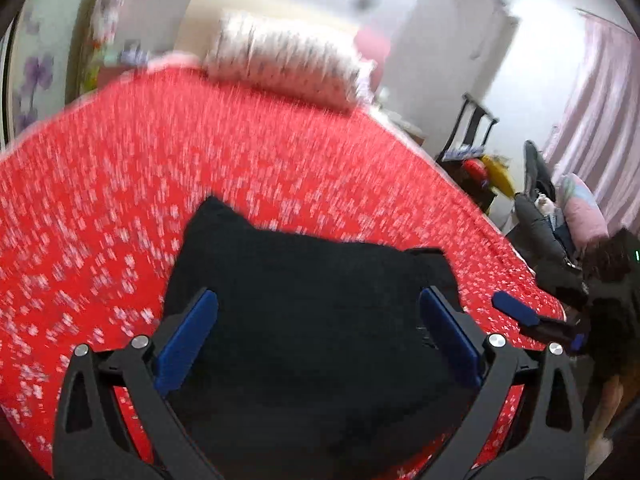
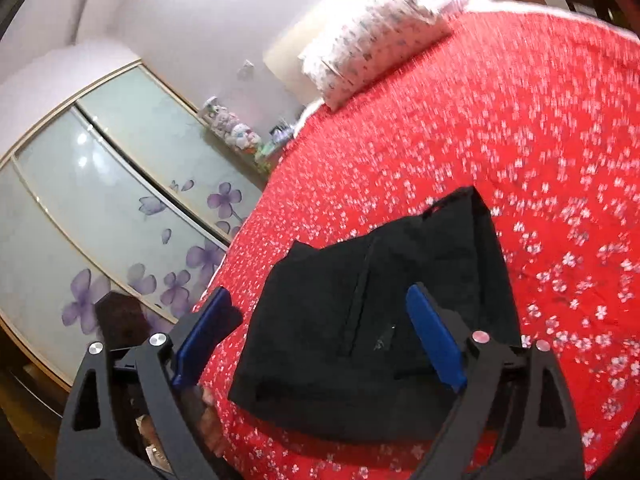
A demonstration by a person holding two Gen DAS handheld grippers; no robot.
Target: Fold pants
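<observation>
Here, folded black pants (image 1: 312,320) on red bedspread (image 1: 120,200), both grippers' jaws wide, wardrobe (image 2: 100,200) only rightward.

We lose the near edge of the black pants (image 1: 312,320) behind the left gripper (image 1: 318,336), so the fold layers there are unreadable. Motion blur smears the red bedspread (image 1: 120,168) print and the pillow (image 1: 288,60). The right gripper (image 1: 532,320) is cut off at the rim. Shelf clutter (image 2: 240,138) is too small to identify.
</observation>
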